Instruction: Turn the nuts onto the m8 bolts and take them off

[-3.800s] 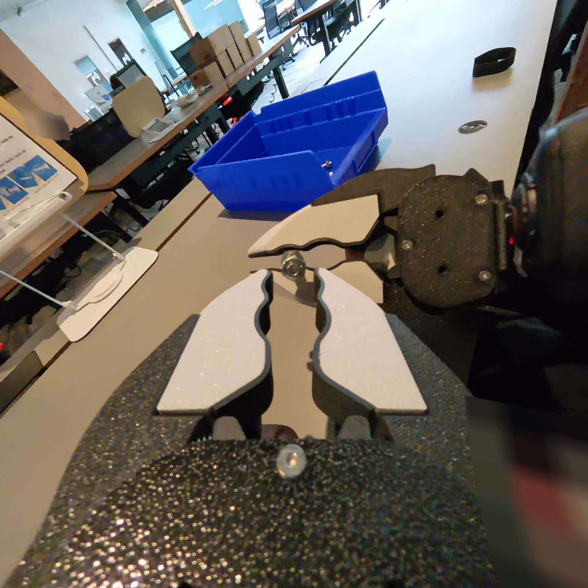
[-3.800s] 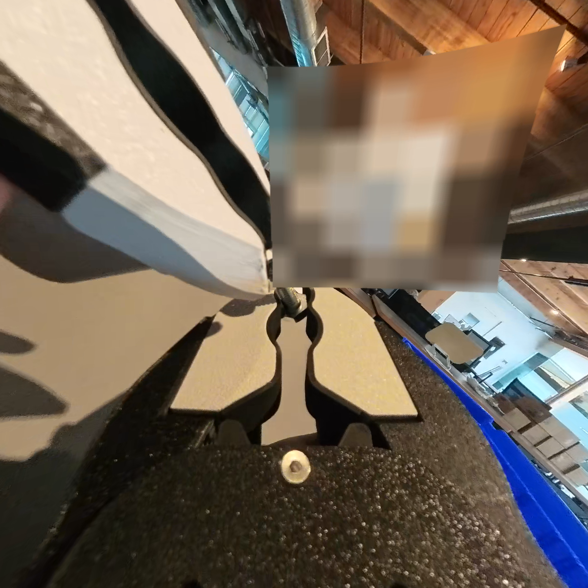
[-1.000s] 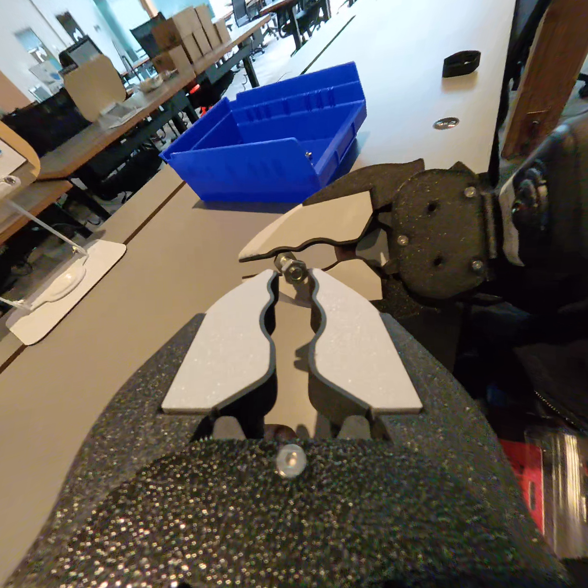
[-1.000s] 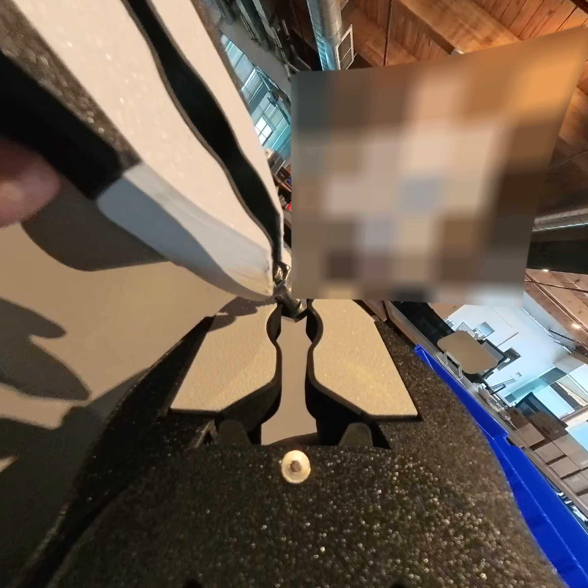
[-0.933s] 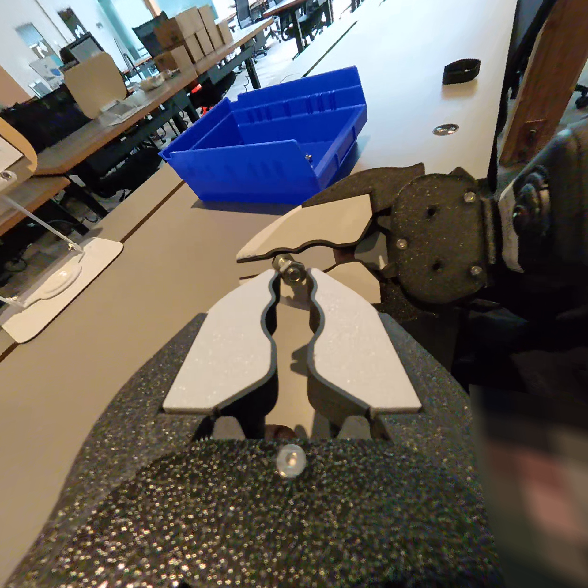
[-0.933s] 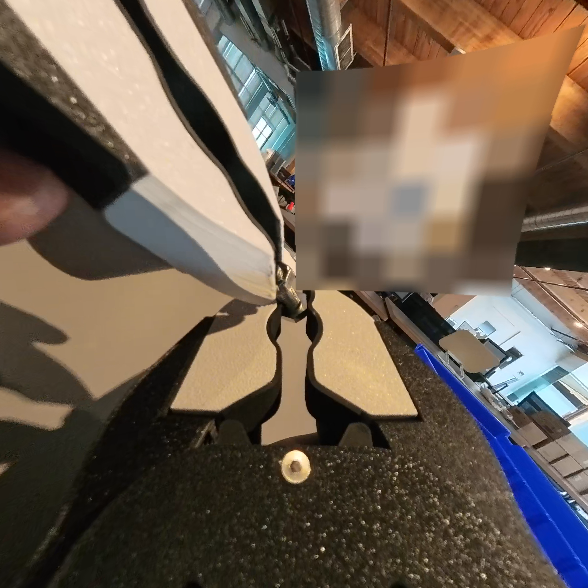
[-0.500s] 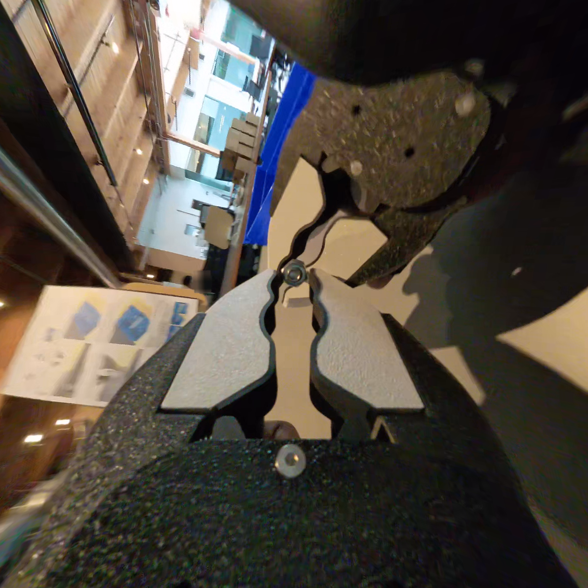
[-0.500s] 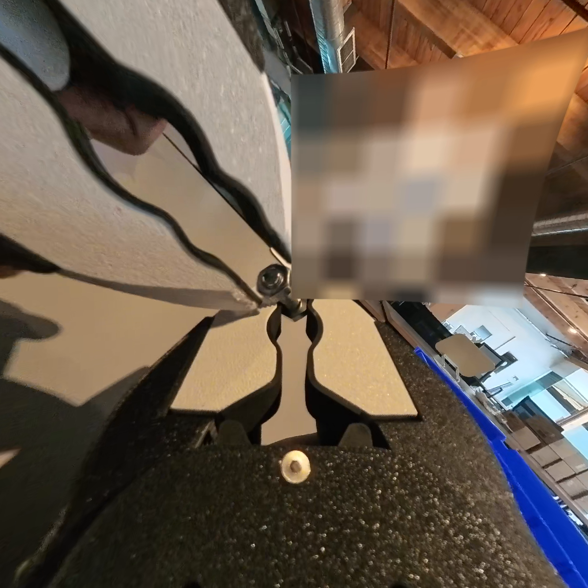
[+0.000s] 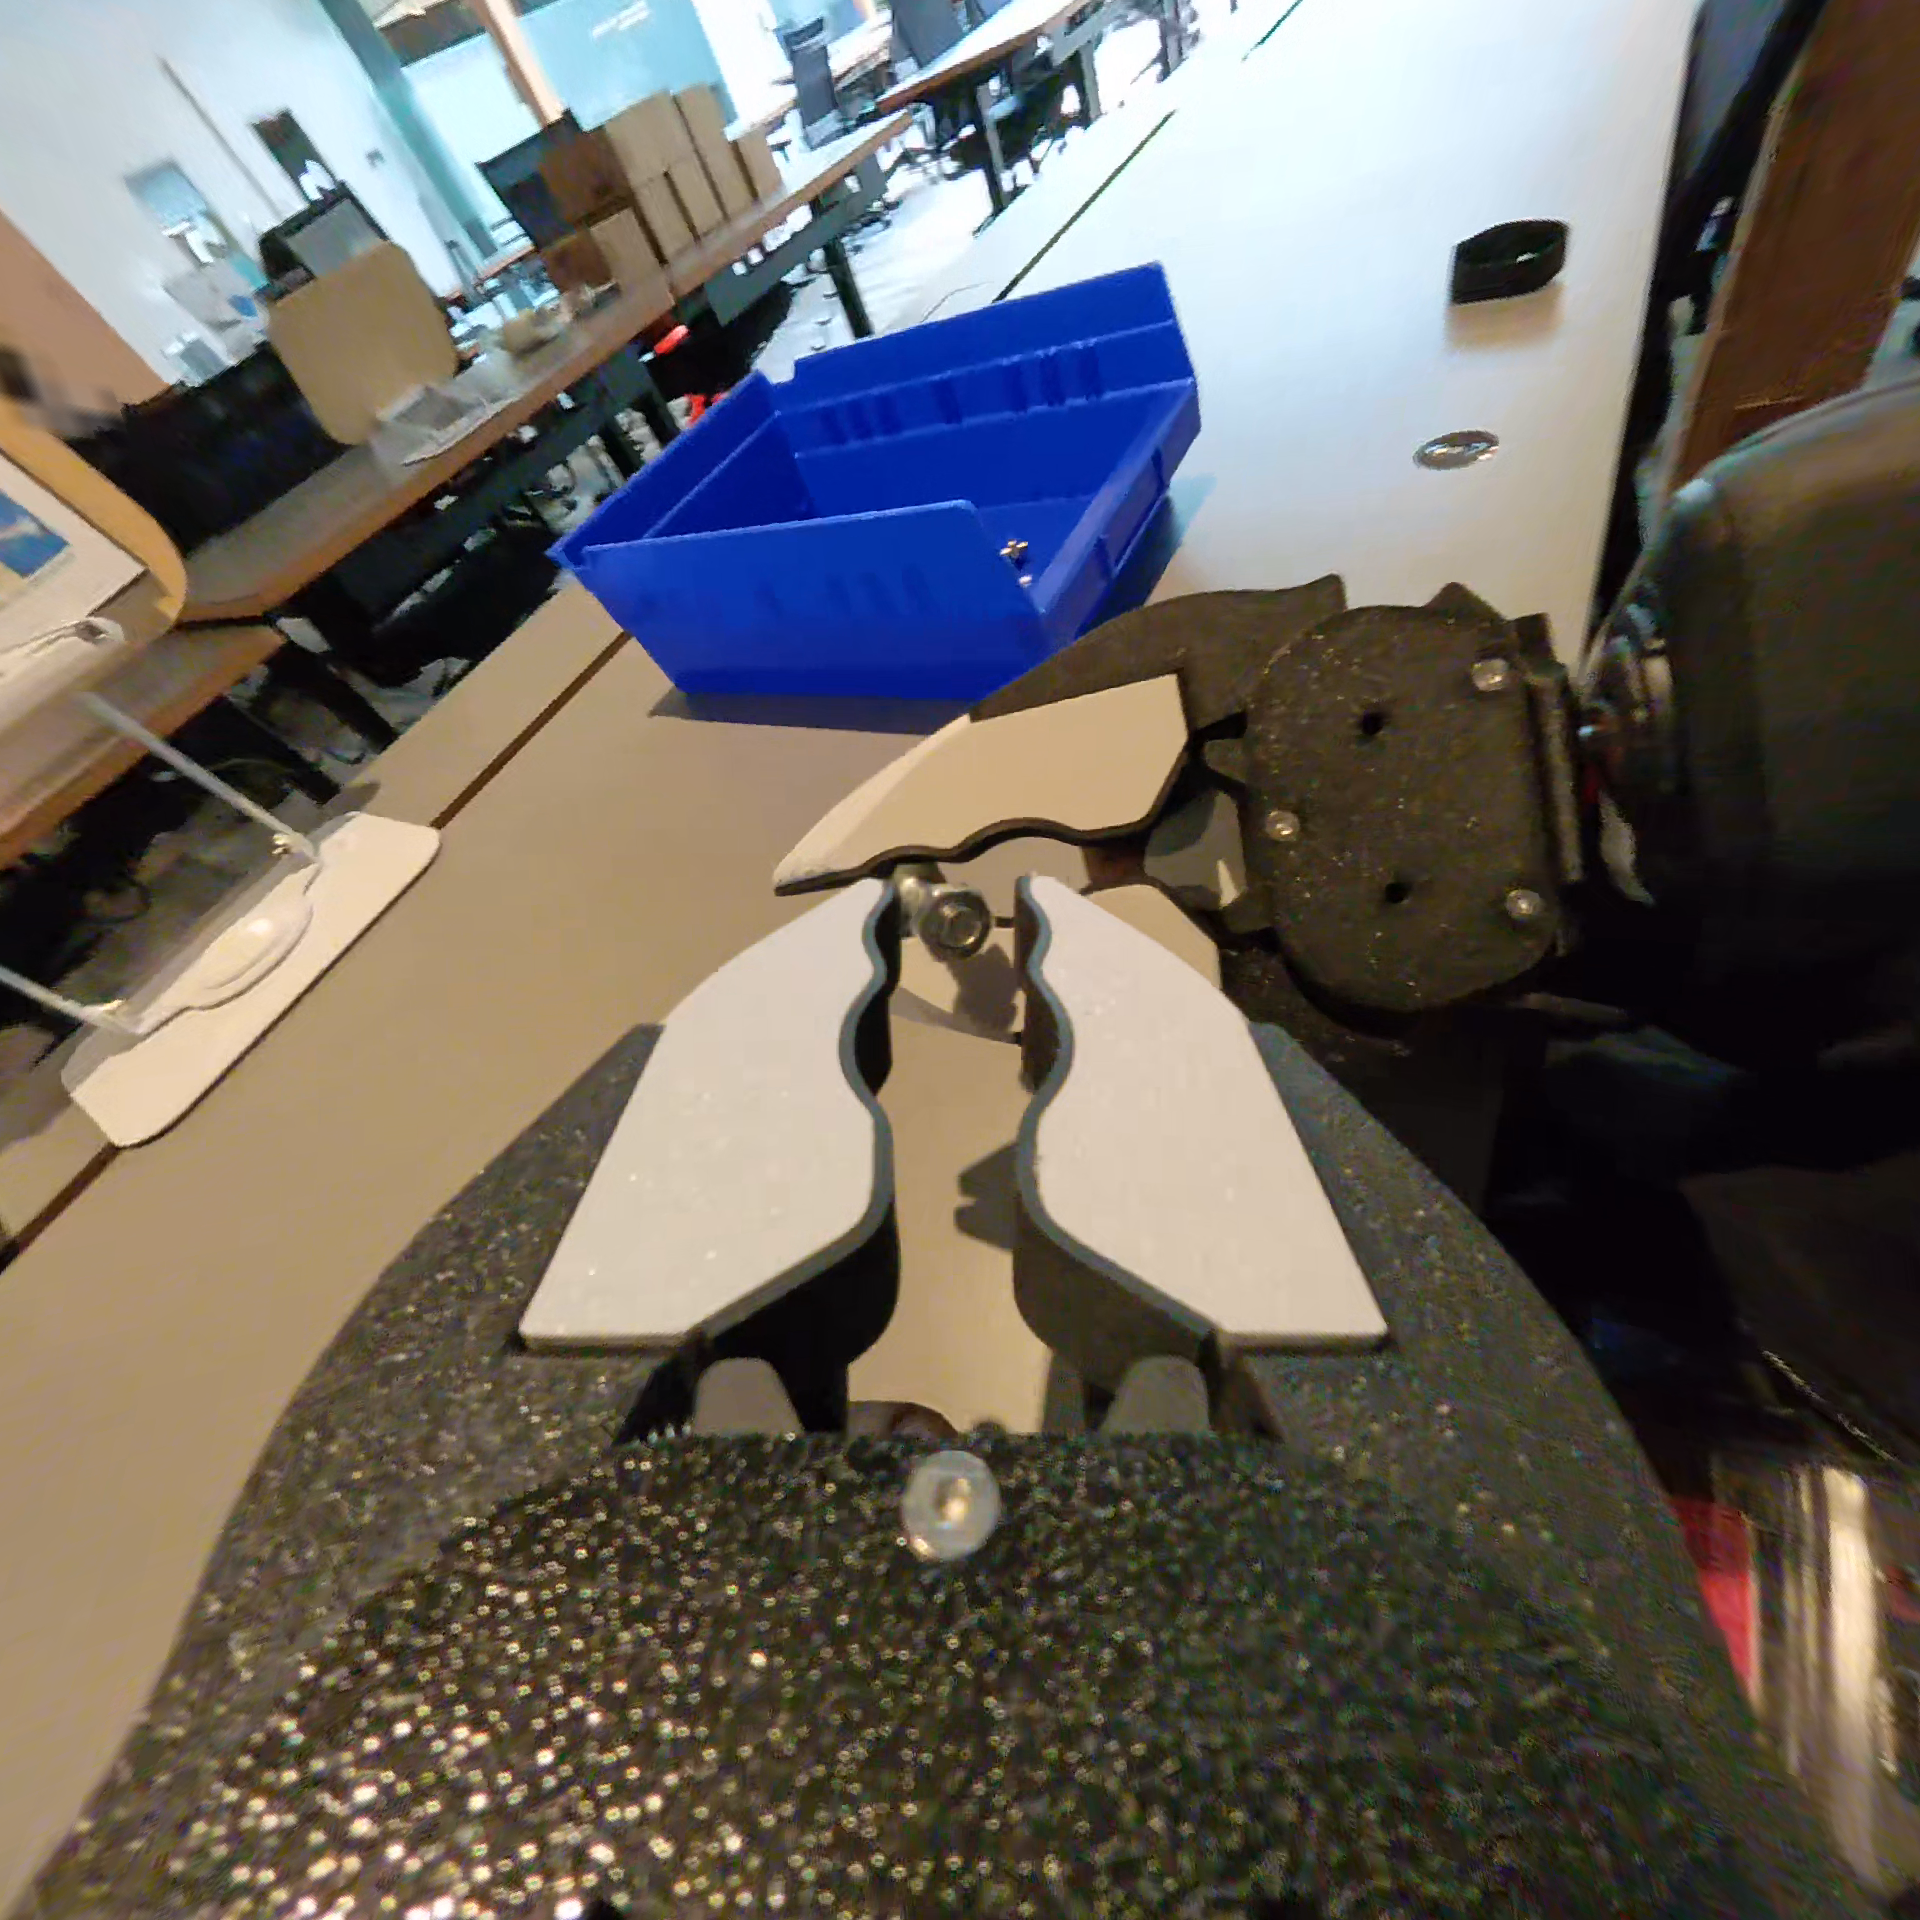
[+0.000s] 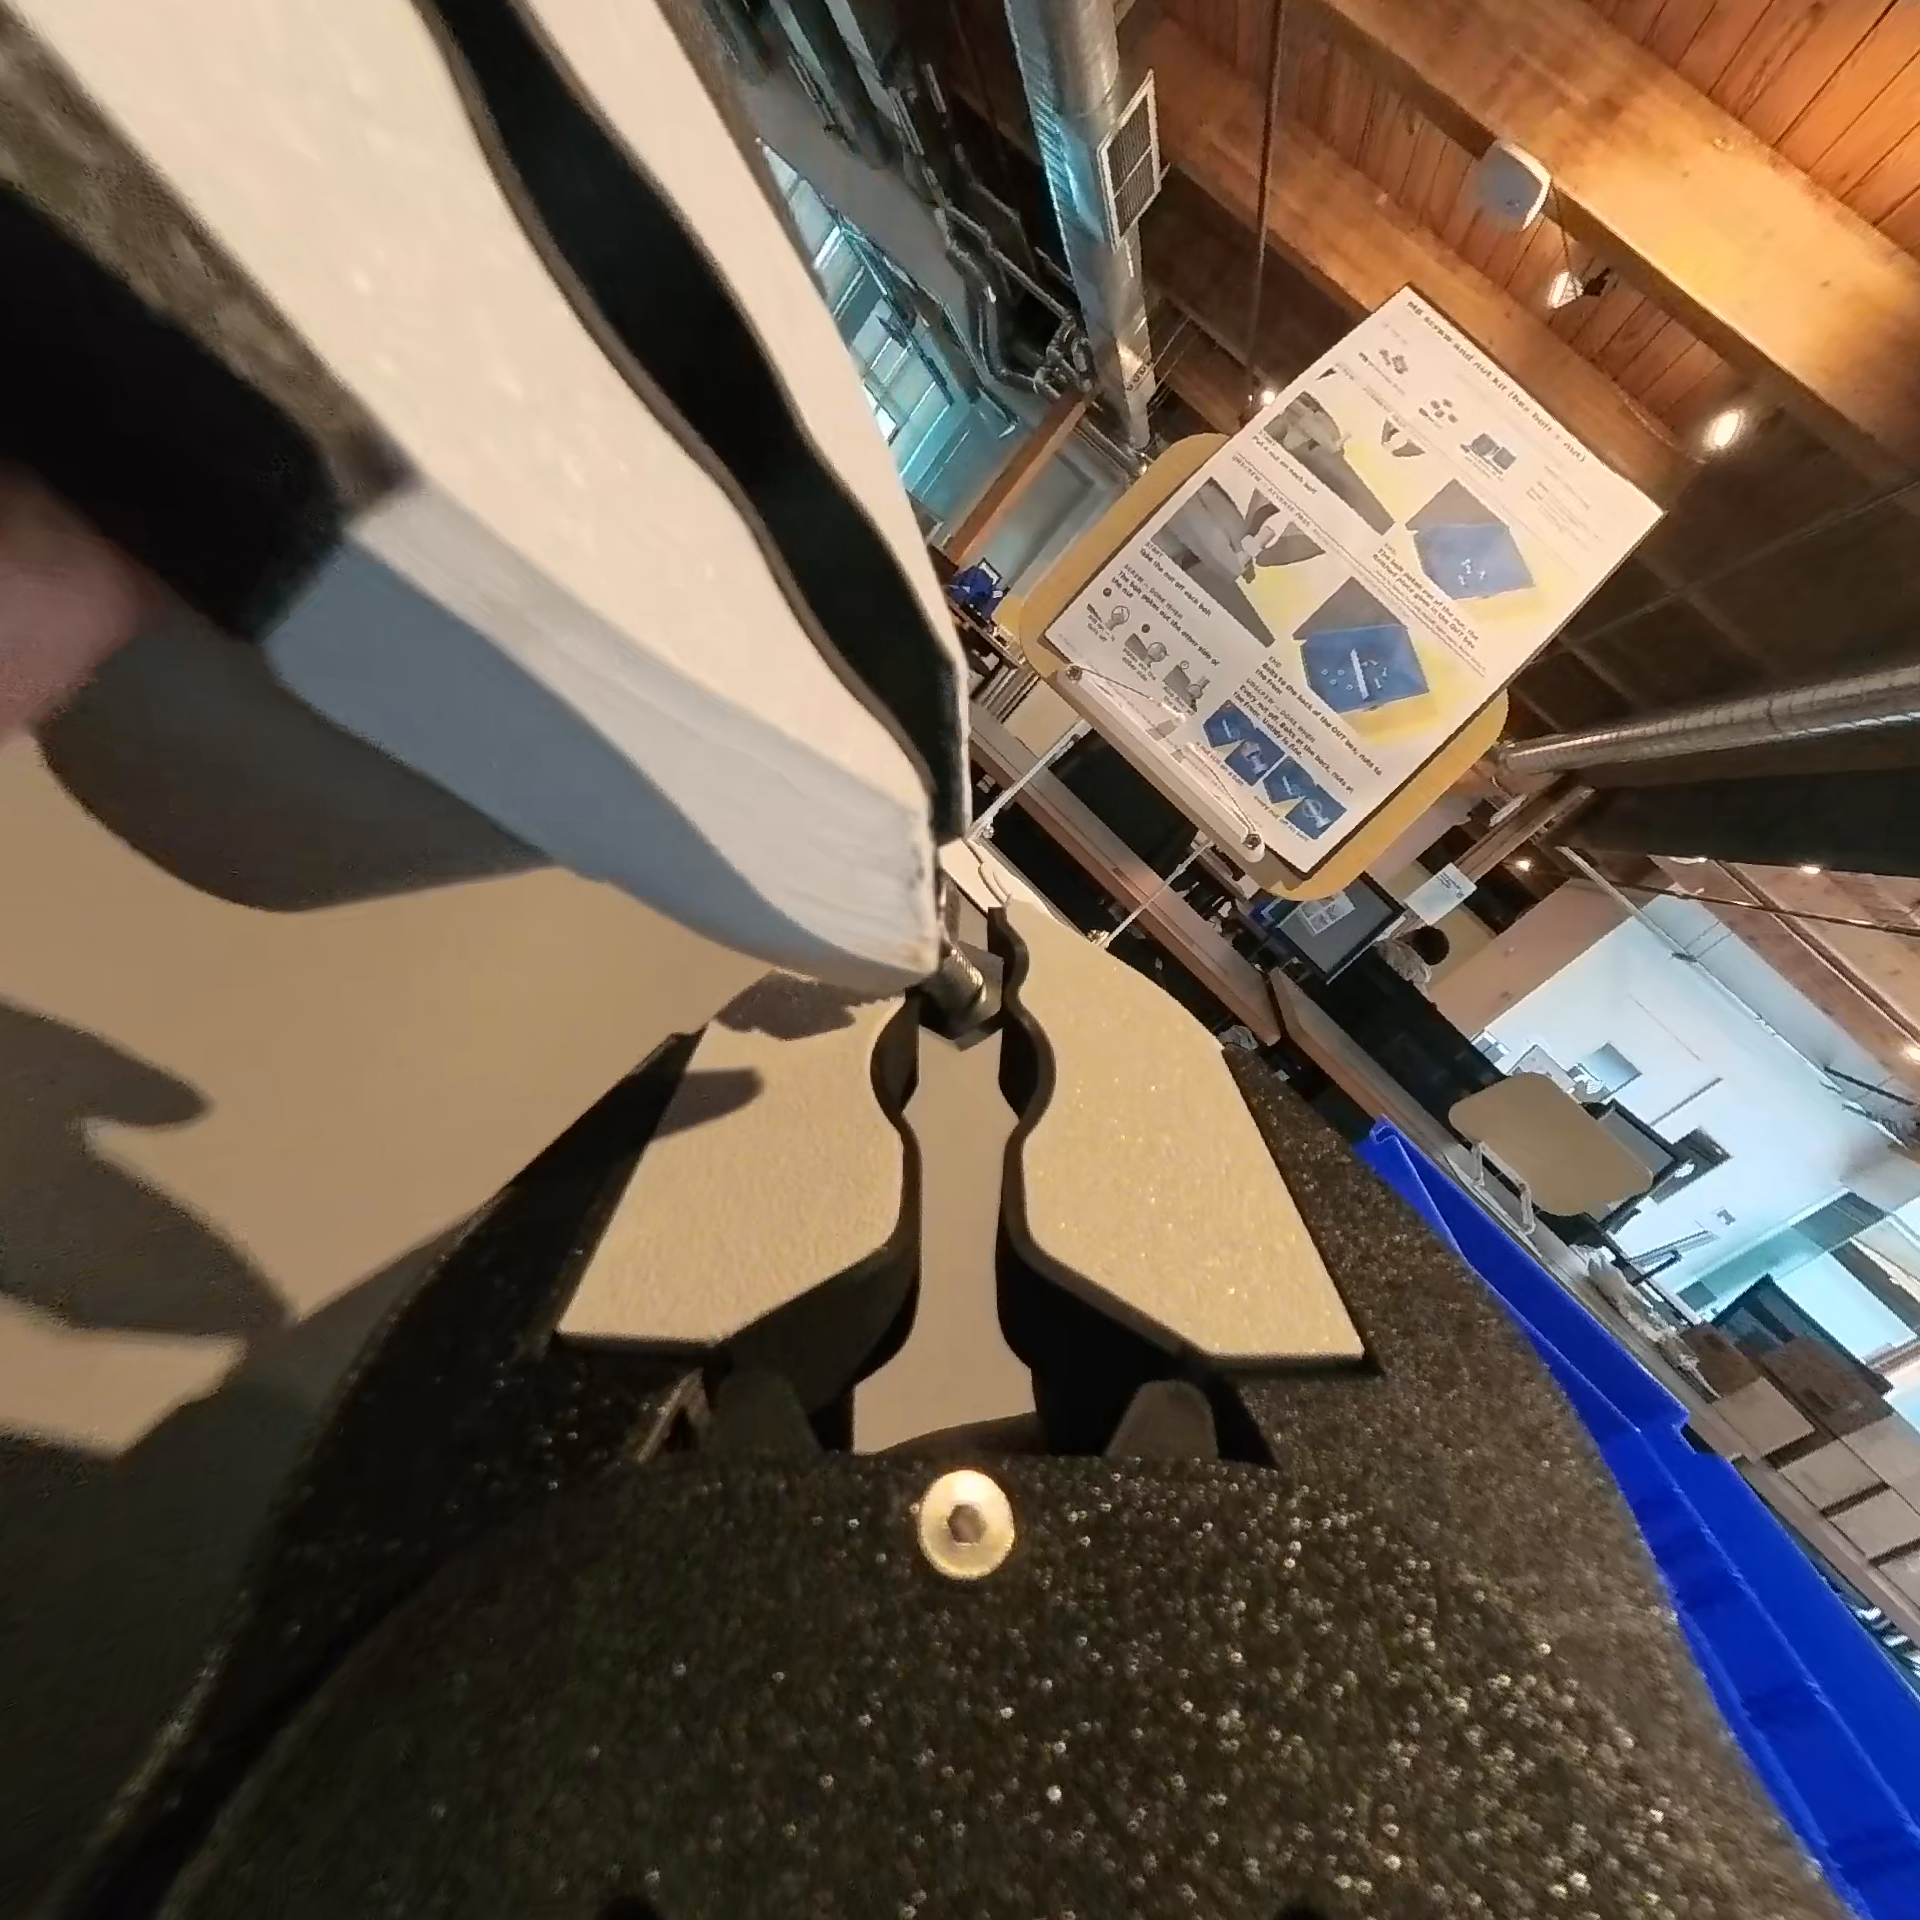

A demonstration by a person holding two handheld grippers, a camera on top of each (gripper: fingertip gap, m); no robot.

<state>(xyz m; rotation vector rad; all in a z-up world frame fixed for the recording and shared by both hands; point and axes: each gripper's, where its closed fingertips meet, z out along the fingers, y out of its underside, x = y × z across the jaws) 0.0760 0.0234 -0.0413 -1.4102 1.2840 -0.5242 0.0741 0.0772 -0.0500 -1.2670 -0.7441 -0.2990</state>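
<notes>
My left gripper (image 9: 954, 914) stands narrowly parted around the small silver hex nut (image 9: 954, 925), its right finger clear of it. My right gripper (image 10: 961, 1013) pinches the silver threaded bolt (image 10: 961, 995) carrying that nut, above the grey tabletop (image 9: 520, 883), with the blue plastic bin (image 9: 894, 540) beyond.

Half a second ago we had our left gripper (image 9: 954, 902) rolled sideways; now it's level again, its fingers parted wider around the nut (image 9: 954, 923).
</notes>
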